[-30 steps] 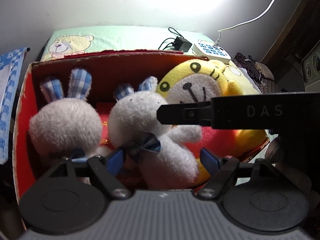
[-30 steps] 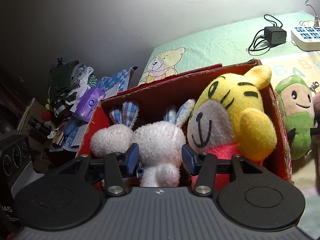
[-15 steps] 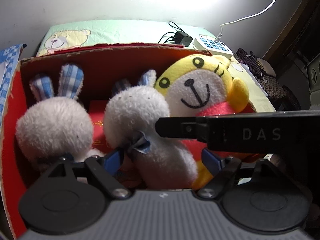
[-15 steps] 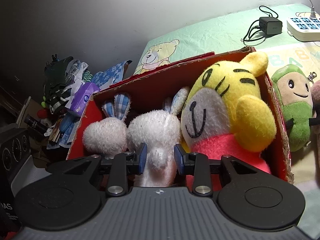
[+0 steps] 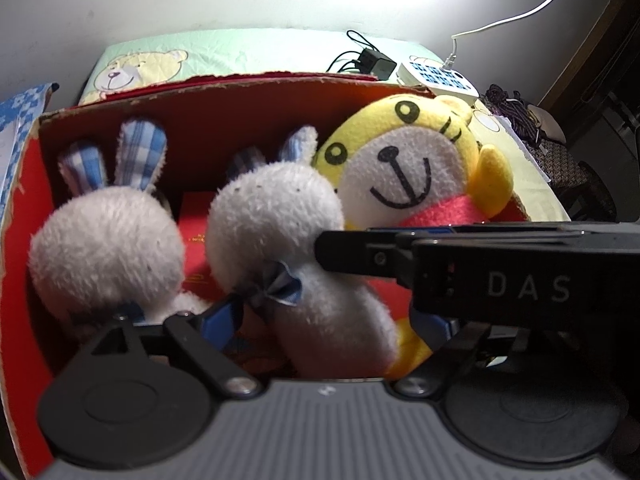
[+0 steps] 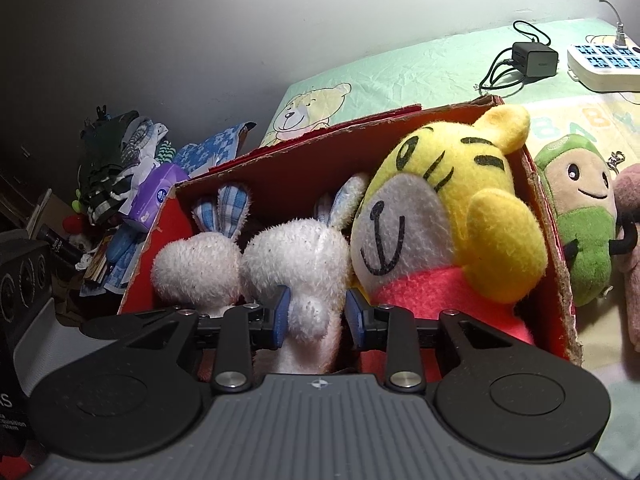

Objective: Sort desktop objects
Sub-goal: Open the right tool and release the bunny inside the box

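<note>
A: Right gripper [image 6: 314, 316] first. Blue pads [image 6: 282, 312] pressed in on both sides of the middle white bunny [image 6: 298, 258], pinching its round arm or paw. That's a grip!

B: And the left gripper [image 5: 326, 322]?

A: Spread wide. Its blue fingertips [image 5: 218, 320] sit either side of that same bunny's body, with a clear gap on the right side. I can't tell whether the left tip touches.

B: Where's the bunny sitting?

A: Inside the red cardboard box [image 6: 280, 172], upright, wedged between a second white bunny [image 5: 106, 248] on its left and the yellow tiger plush [image 6: 452, 216] on its right, touching both.

B: Outside the box?

A: A green plush doll [image 6: 580, 220] just beside the box's right wall, on the bear-print cloth [image 6: 400, 76]. Further back, a black charger [image 6: 534, 58] and white power strip [image 6: 604, 62].
</note>
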`<state>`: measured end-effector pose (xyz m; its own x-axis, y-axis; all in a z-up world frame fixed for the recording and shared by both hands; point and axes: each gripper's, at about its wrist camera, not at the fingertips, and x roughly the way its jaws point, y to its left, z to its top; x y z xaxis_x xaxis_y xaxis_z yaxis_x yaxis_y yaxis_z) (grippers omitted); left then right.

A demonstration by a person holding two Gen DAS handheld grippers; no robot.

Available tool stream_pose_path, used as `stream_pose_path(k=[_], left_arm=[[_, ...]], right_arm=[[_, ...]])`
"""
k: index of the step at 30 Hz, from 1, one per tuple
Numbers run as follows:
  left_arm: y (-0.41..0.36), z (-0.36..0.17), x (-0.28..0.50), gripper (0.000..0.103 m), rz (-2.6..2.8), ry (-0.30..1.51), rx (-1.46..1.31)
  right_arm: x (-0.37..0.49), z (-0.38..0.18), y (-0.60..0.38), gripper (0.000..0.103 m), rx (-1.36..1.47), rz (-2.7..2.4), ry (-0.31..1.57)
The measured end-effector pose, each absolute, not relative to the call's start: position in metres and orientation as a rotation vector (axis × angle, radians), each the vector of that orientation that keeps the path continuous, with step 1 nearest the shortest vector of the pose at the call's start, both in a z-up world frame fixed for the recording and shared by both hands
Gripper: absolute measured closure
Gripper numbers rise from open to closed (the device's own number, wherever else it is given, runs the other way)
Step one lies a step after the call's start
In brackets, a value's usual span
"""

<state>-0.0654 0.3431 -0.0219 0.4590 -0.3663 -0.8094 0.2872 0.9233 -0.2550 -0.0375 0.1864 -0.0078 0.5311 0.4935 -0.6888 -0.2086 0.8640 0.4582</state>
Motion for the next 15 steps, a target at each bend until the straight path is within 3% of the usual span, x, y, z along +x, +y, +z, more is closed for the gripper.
stream_pose_path(k=[15], left_arm=[[0.3431,-0.0272,-0.0647,0.005,-0.360,1.072,-0.120]], right_arm=[[-0.0399,-0.0086,0.1856,0.071,0.336,0.432,0.926]])
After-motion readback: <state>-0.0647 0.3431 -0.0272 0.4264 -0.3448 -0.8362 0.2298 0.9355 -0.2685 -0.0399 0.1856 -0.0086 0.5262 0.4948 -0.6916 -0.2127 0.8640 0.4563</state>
